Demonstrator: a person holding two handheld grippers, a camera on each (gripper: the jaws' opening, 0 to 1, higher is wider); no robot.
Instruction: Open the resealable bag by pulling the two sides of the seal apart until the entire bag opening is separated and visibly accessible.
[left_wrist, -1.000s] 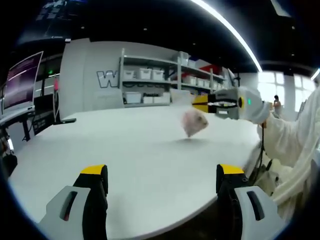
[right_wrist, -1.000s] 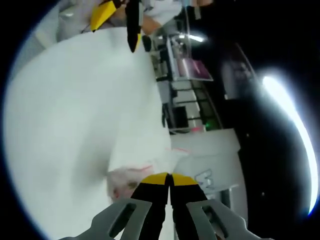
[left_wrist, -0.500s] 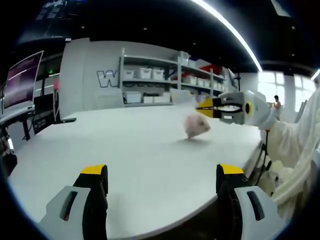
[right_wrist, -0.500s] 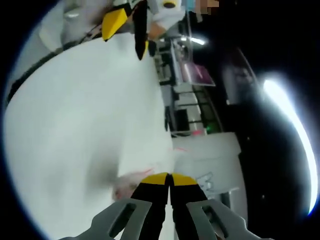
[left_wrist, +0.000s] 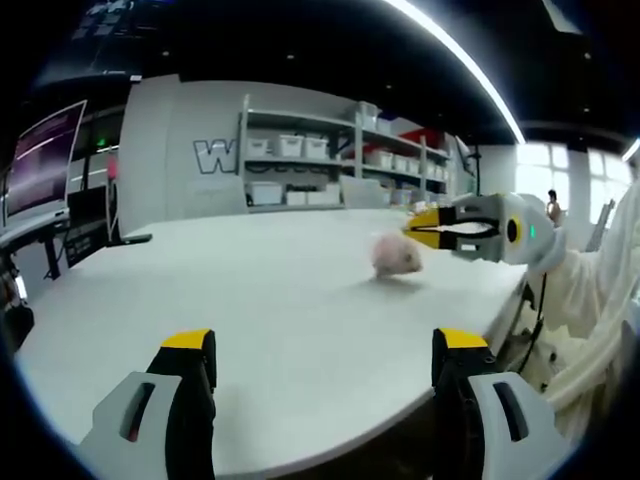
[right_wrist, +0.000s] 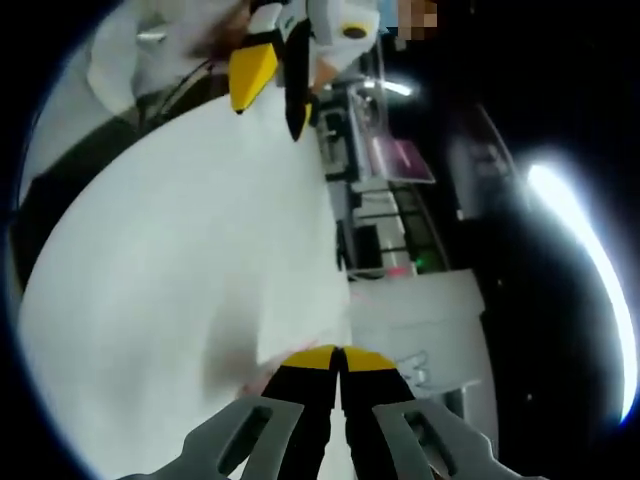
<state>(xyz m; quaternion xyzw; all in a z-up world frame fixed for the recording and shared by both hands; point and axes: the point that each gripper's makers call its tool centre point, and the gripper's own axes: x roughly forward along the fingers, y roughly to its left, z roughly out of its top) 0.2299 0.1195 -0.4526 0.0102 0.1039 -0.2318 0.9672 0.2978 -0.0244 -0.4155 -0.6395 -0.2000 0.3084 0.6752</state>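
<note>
Resealable bag (left_wrist: 396, 256), pinkish, crumpled, blurred, on white table (left_wrist: 250, 300)

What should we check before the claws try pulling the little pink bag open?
1. Right claw is pinching the bag: ok, its tips are shut at the bag's top edge.
2. Left claw is holding the other side of the seal: not ok, it is open and far from the bag.
3. Bag is steady: cannot tell, it looks blurred.
4. Seal is already apart: cannot tell, too small and blurry.
5. Table between the left claw and the bag is free: ok.
</note>
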